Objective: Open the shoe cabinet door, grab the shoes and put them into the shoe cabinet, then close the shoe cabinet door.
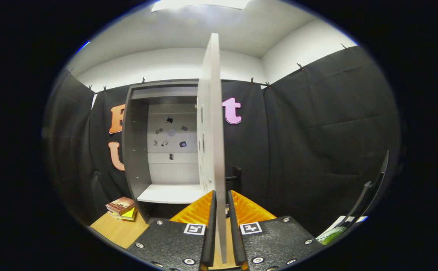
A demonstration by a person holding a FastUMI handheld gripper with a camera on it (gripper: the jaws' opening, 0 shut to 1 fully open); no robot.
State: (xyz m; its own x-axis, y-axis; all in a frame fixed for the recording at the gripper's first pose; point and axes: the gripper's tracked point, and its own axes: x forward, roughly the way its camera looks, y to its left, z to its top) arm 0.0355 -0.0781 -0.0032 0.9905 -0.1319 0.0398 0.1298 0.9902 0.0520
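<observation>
A: Black cloth booth wall (316, 124) all round, wooden surface (117, 229) below, and your shoe cabinet (136, 150) stands against the back with its door (211, 124) swung out edge-on toward you.

B: And your claw (221, 205) is clenched on that door, one finger on each face of the panel, near its lower edge.

A: Watch it here. You're pinching a thin board; pull at an angle and I'd say the fingers could slide off, or you twist the hinge.

B: What's inside?

A: The white shelf (170, 194) looks bare to me. Small dark marks on the back panel, too small to name. No shoes in there that I can make out.

B: A stack of books (121, 208) sits on the surface just left of the cabinet's foot. Swing wide and you might clip them.
</observation>
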